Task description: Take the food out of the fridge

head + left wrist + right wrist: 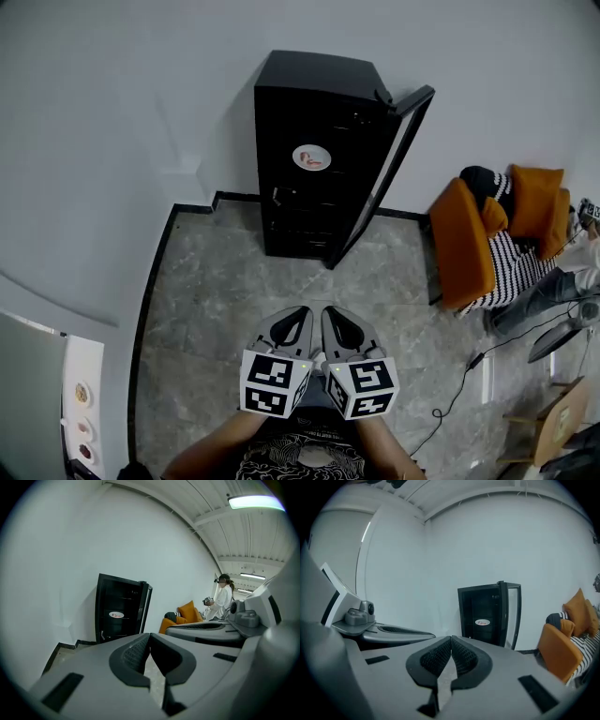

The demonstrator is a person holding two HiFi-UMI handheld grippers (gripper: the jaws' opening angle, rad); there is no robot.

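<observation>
Where the head view looks down, the left gripper (302,312) and right gripper (330,312) sit side by side over the grey stone floor (216,281). Both are well apart from the black fridge (309,84) at the wall, whose door (394,159) stands ajar. A plate of food (312,157) rests on a shelf inside.

Left gripper view: jaws together, nothing held, fridge ahead.

Right gripper view: jaws together, empty, plate visible inside the fridge.

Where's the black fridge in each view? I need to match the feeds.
Head view: fridge at top centre.
Left gripper view: fridge left of centre.
Right gripper view: fridge right of centre.
Shared landmark: orange chair, right of the fridge in all three.
</observation>
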